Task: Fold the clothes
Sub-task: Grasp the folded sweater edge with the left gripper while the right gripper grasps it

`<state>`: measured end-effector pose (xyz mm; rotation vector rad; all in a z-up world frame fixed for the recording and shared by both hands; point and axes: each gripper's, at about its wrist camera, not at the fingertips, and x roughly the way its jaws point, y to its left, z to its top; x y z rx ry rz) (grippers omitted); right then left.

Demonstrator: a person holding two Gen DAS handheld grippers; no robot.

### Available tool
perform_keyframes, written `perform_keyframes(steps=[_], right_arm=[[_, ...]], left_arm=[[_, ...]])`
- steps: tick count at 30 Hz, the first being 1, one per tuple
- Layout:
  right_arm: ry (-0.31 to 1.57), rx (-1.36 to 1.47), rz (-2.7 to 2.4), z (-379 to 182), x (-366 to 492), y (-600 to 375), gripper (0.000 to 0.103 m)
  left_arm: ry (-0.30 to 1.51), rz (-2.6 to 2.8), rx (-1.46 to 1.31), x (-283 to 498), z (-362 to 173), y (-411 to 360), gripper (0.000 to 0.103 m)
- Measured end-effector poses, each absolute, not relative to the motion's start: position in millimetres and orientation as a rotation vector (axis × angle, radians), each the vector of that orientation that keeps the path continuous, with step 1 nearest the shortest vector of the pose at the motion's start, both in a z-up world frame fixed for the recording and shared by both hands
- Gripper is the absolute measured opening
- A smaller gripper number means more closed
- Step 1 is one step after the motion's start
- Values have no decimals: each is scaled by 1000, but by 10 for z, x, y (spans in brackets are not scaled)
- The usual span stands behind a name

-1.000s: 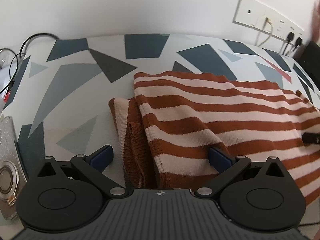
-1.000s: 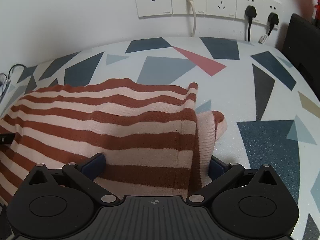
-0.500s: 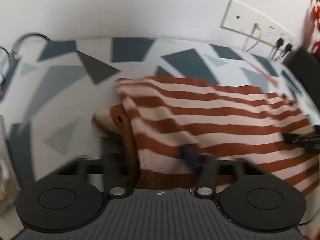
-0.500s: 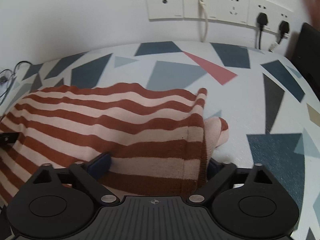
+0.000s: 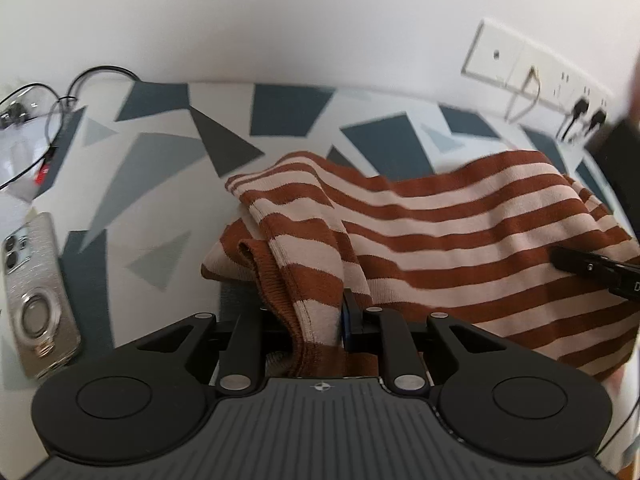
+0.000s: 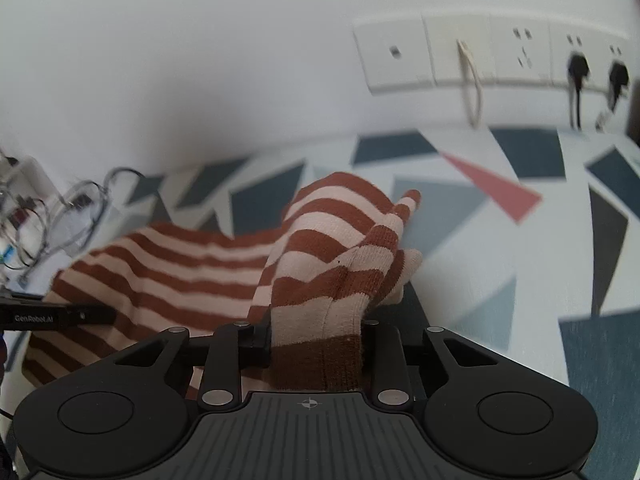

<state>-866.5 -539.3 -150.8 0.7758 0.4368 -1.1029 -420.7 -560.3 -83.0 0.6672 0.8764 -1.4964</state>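
Both grippers are clamped on the striped sweater [image 5: 460, 236] — the left gripper [image 5: 316, 320] pinches its bunched left edge, the right gripper [image 6: 316, 332] its right edge. Between them the sweater sags over the patterned table [image 5: 160, 168]; a phone [image 5: 36, 300] lies at the left.

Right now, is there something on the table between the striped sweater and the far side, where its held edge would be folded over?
Nothing visible blocks it. Both grippers, left and right, are shut on the rust-and-cream striped knit sweater. Beyond it the patterned tabletop is bare. The glittery silver phone lies off to the left.
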Motion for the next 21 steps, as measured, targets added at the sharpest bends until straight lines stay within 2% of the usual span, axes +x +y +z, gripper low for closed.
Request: perform_keyframes(steps=[11, 21], right_arm=[[364, 583, -914, -636, -8197, -5352, 24], [367, 408, -554, -55, -6808, -4362, 24]], left_arm=[[729, -1390, 441, -3679, 6, -4643, 19], [704, -1009, 264, -2861, 352, -2557, 19]])
